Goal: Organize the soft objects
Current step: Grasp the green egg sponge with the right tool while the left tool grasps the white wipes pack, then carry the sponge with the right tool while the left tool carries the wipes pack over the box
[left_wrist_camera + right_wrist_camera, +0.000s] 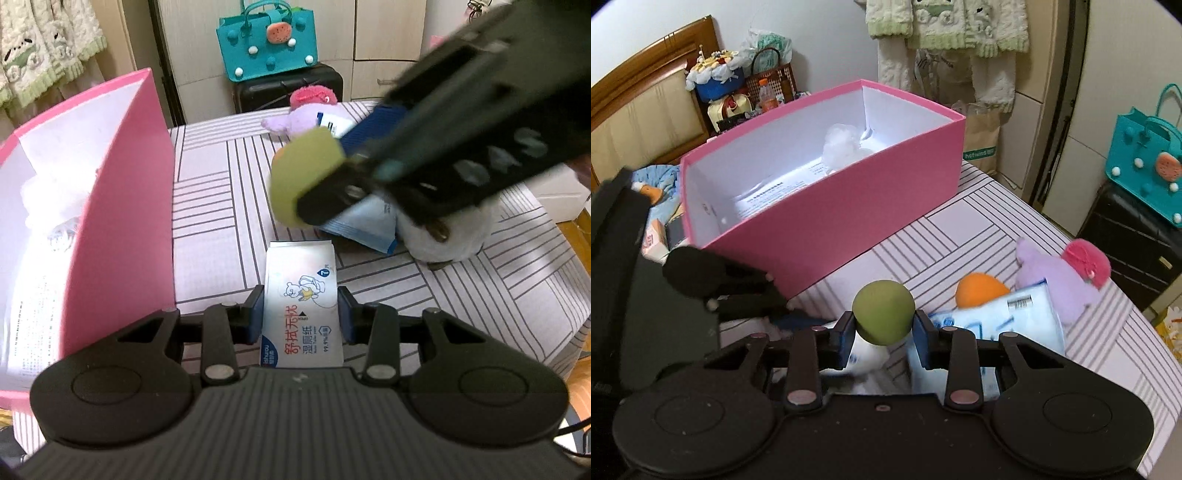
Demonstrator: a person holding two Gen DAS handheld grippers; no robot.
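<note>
My left gripper (301,310) is shut on a white pack of wet wipes (301,295) with red print, just above the striped table. Right of it, my right gripper (883,328) is shut on an olive-green soft ball (882,317) and hangs blurred over the table; that green ball (306,173) also shows in the left wrist view. The open pink box (827,218) stands to the left, with a white fluffy thing (842,144) and a printed sheet inside. An orange soft ball (979,290), a purple plush with a pink cap (1060,273) and a light blue wipes pack (1012,314) lie on the table.
A grey-white plush (450,232) sits behind the blue pack (365,225). A teal bag (266,44) rests on a black suitcase (288,88) beyond the table edge. The striped tablecloth (997,221) runs between the box and the toys. Clutter lies left of the box.
</note>
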